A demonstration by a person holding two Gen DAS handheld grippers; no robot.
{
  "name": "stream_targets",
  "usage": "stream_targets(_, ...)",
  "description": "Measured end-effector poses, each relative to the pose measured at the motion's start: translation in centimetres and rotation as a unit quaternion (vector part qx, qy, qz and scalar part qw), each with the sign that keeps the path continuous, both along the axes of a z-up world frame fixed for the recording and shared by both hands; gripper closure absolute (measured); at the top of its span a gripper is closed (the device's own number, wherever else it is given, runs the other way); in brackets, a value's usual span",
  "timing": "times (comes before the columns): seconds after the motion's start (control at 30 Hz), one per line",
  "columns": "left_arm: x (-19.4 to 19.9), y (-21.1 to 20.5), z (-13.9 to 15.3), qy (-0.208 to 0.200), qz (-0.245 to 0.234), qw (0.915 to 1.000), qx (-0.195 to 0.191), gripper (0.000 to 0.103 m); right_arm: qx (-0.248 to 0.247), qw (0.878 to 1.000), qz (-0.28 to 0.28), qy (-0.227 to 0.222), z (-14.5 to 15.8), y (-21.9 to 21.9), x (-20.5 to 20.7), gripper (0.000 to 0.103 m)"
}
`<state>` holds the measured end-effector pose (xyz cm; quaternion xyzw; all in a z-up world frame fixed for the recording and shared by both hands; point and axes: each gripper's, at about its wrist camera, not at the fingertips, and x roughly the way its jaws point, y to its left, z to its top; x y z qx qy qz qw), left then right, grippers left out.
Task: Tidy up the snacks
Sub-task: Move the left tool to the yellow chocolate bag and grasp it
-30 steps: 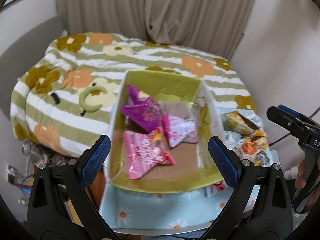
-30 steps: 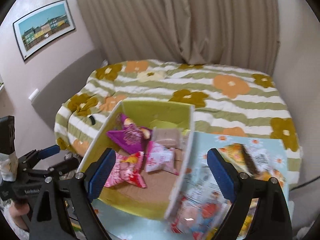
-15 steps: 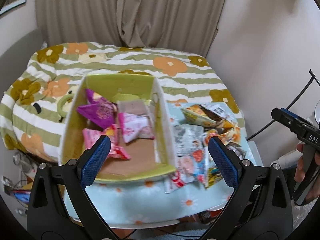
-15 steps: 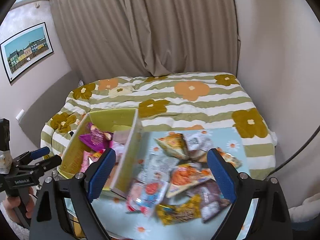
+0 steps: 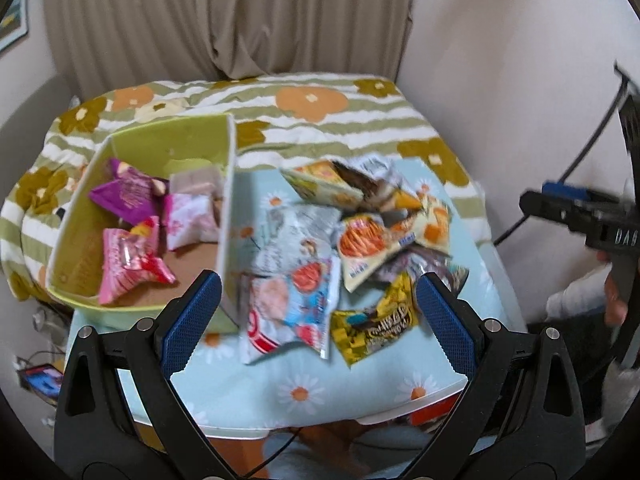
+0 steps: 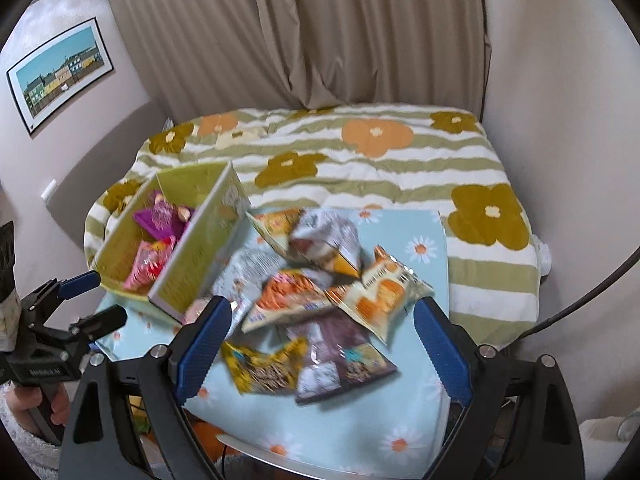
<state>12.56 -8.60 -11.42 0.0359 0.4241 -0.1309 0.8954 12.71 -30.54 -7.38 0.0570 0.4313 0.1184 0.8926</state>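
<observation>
Both views have swung rightward since a second ago: the green box (image 5: pixel 140 216), then centred, now sits at the left, and the loose pile of snack packets (image 5: pixel 352 248) on the daisy-cloth bench (image 5: pixel 304 392) fills the middle. The left tongs (image 5: pixel 318 320) hang spread and empty over the pile, as do the right tongs (image 6: pixel 320 350). Pink and purple packets (image 5: pixel 132 236) lie inside the box.
</observation>
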Motion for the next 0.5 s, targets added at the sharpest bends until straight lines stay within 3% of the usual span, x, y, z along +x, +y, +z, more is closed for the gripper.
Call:
stream_targets(0.27,-1.9,-5.3,-5.2,0.030,-0.072,0.9930,0.088,0.005,0.006,0.998,0.036,0.049,-4.3,-2.0,0.9,0.012)
stream_targets(0.5,-1.5,-9.2,-9.7,0.049,-0.162,0.9715,0.166,0.005,0.021,0.995,0.035,0.089,-8.2,-2.1,2.3,0.012)
